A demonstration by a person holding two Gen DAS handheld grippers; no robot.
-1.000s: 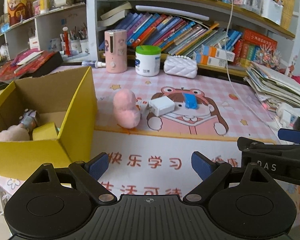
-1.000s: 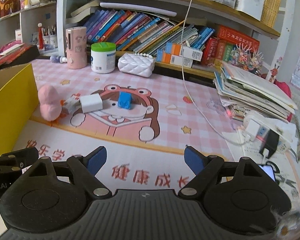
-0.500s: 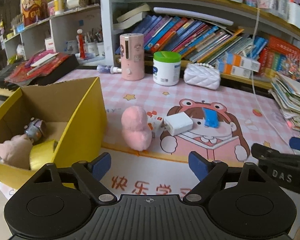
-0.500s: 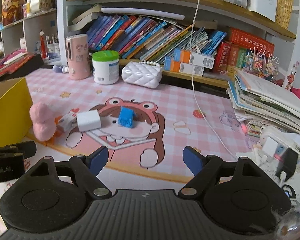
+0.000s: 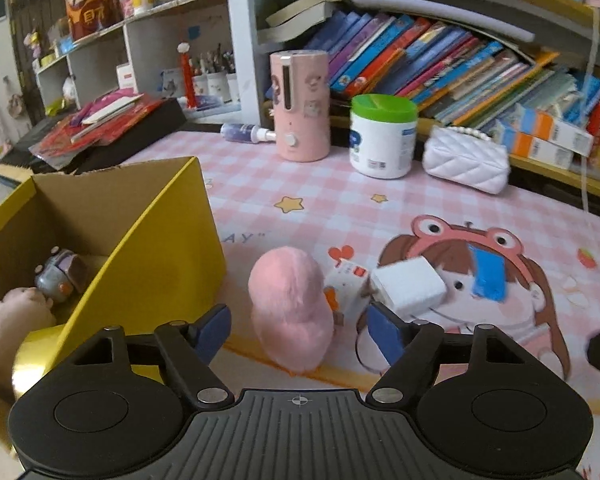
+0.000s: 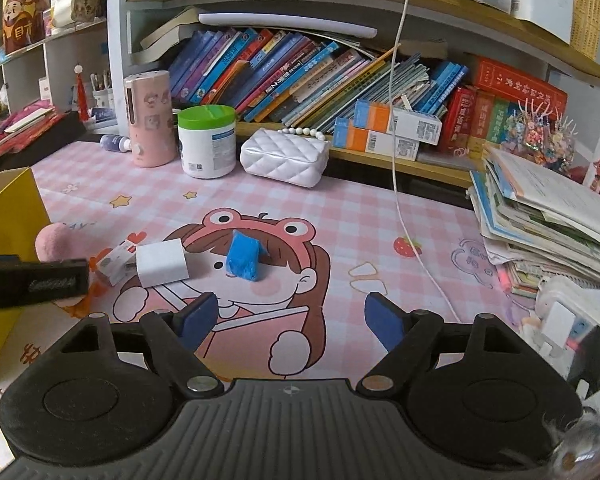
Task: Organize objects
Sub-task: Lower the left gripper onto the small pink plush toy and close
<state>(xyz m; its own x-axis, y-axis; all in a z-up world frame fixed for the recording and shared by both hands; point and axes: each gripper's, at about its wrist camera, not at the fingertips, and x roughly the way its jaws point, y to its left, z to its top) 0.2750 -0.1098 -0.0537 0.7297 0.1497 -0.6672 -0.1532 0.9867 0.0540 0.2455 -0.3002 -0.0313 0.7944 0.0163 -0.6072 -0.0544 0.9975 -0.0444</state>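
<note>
My left gripper (image 5: 298,326), jaws closing w/ the pink plush (image 5: 290,308) framed btwn them but not pinched yet, is on the reach-to-grab step; next I'd need to close snug, then carry it left into the yellow box (image 5: 148,248); right gripper (image 6: 290,318) spread, empty.

The left gripper (image 5: 298,330) points forward and tilts downward, its blue-padded jaws closing with a wide gap between them and the pads pressing on nothing. The right gripper (image 6: 290,318) points forward at a similar downward tilt, its jaws spread wide and empty. In the right wrist view, one black finger of the left gripper reaches in from the left edge.
</note>
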